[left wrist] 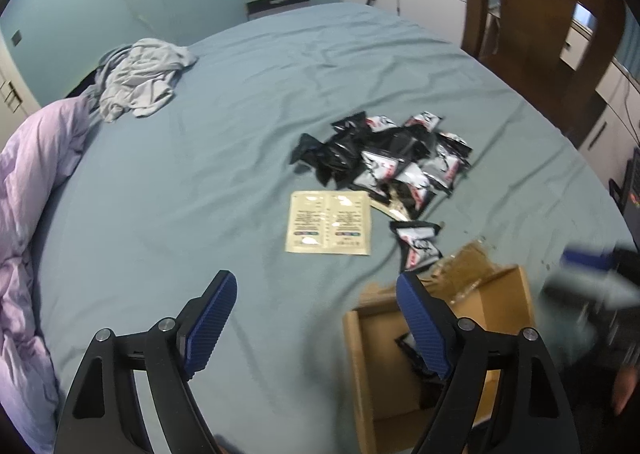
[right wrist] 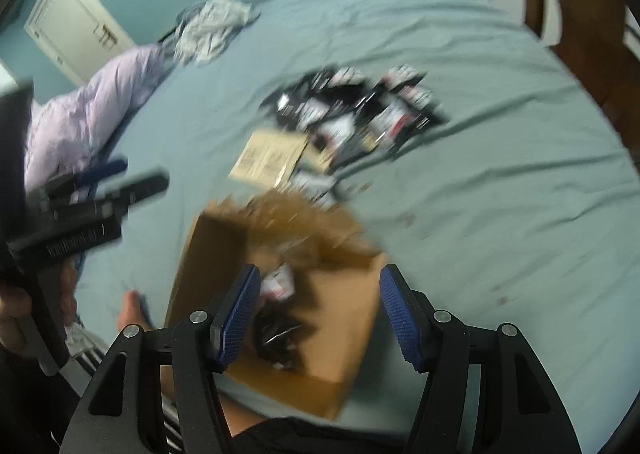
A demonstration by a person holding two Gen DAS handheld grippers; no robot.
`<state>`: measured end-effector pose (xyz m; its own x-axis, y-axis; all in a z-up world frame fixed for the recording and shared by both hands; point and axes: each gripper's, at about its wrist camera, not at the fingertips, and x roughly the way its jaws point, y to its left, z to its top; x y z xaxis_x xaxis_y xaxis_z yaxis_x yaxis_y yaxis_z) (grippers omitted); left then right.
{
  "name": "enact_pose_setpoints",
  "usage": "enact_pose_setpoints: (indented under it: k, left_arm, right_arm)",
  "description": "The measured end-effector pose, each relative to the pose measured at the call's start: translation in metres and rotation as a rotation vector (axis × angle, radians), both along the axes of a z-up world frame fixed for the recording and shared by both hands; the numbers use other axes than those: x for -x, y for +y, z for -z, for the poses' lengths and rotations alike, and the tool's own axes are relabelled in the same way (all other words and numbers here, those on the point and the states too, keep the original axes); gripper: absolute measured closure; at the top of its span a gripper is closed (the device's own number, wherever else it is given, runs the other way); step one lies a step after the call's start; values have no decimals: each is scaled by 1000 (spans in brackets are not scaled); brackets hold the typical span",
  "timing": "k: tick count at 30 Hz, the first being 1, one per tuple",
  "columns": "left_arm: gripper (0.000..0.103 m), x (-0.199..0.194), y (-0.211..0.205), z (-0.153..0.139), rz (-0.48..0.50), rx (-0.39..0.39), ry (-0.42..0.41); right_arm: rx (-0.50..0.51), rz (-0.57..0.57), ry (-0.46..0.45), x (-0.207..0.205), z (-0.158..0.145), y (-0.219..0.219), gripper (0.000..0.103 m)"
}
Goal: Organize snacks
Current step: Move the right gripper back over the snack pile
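From the left wrist, the left gripper (left wrist: 316,318) hung over the bed (left wrist: 240,94), jaws spread and empty; snack packets (left wrist: 400,158) lay piled beyond a box (left wrist: 504,302). From the right wrist, blurred, the right gripper (right wrist: 320,314) hovered above that box (right wrist: 352,294), jaws spread, packets (right wrist: 276,326) inside.

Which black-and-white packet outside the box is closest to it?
The lone packet lying apart from the pile, just right of the beige sachet, beside the box's torn flap. All the others sit heaped farther up the bed.

Both wrist views downward over bed (left wrist: 260,94)
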<state>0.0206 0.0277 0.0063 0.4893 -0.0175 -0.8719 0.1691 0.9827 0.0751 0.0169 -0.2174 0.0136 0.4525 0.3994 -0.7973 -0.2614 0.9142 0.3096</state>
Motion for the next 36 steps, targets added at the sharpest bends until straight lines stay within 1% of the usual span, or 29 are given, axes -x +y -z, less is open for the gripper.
enact_pose_setpoints:
  k: [3,5,6,8,10,12,15,18,20,22,24,26,28,29,30,32,35,36]
  left_arm:
    - [18,2,-6,3,22,13,17]
    - [18,2,-11,5,32,21,32]
    - [18,2,-12,6,34,22,34]
    - [17,2,-15,7,35,19,31]
    - [15,2,-17,7,37,15,24]
    - [14,2,-18,7,37,17,14]
    - [14,2,-18,6,45,50,5]
    - [14,1,-17,6,25,70,-4]
    - [14,1,-15,7,5,56,-5]
    - [14,0,-15,9,-33,13,-14]
    - [14,-1,-13,8,-52,16,-32]
    - [14,-2,-10,7,-77,36,-40]
    - [14,-3,-7,7,-78,63,-29]
    - [14,-5,-7,8,-70,71,-9]
    - [14,-8,-5,10,-73,64,22]
    - [14,-11,-1,12,-119,32,33]
    - [14,-13,13,10,-228,-7,-10]
    - [14,-14,17,10,-243,-5,-12]
  right_arm:
    - [72,118,-137,6,-14,-25,32]
    - [120,195,-190,13,-17,-32,32]
    - [133,217,-196,16,-17,-34,32]
    - [122,207,-197,19,-16,-33,32]
    - [89,189,-183,21,-16,-32,32]
    - [82,185,-166,22,-13,-32,32]
    - [148,183,-166,24,-11,-28,32]
    - [214,210,-159,19,-10,-26,32]
    - [217,208,-127,8,-9,-26,32]
    - [219,209,-85,1,-4,-26,32]
    - [224,223,-64,-6,-2,-25,32]
    - [219,233,-72,-8,-5,-27,32]
    - [221,239,-88,-8,-6,-27,32]
    - [223,238,-92,-8,-5,-26,32]
    - [225,233,-93,-9,-5,-24,32]
    - [229,219,-93,-9,-2,-21,32]
    - [243,198,-92,-14,2,-16,32]
    - [249,194,-91,-16,3,-14,32]
